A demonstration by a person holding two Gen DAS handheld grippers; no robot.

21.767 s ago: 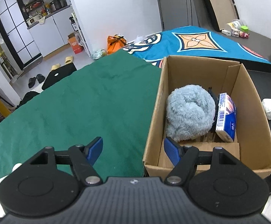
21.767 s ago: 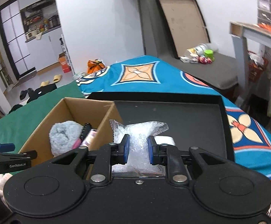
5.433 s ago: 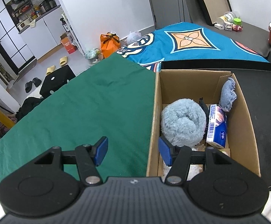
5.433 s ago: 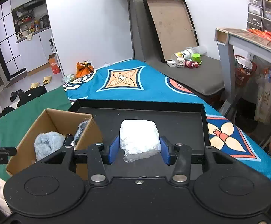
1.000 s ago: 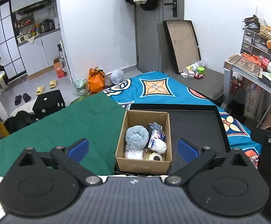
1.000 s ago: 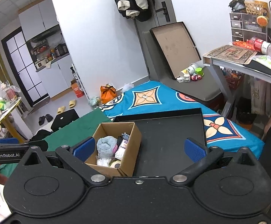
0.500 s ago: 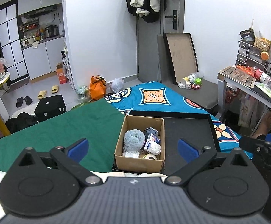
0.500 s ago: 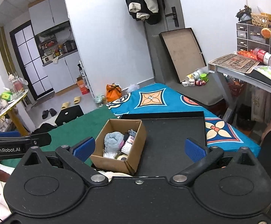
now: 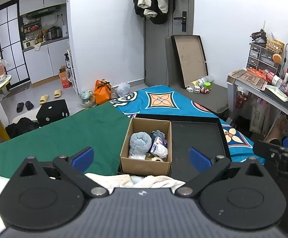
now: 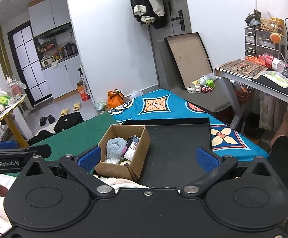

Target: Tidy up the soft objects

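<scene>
Both my left gripper [image 9: 141,157] and right gripper [image 10: 148,158] gape wide, empty — the heaped cardboard box [image 9: 146,165] could spill if I nudge it returning.

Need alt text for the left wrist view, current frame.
Open left claw, empty, held back from a cardboard box packed with soft items, including a rolled blue towel. The box sits in a black tray on a bed.

One cardboard box [image 9: 146,166]; one black tray [image 9: 197,138]; two pairs of slippers [image 9: 36,102]; one orange bag [image 9: 102,91].
</scene>
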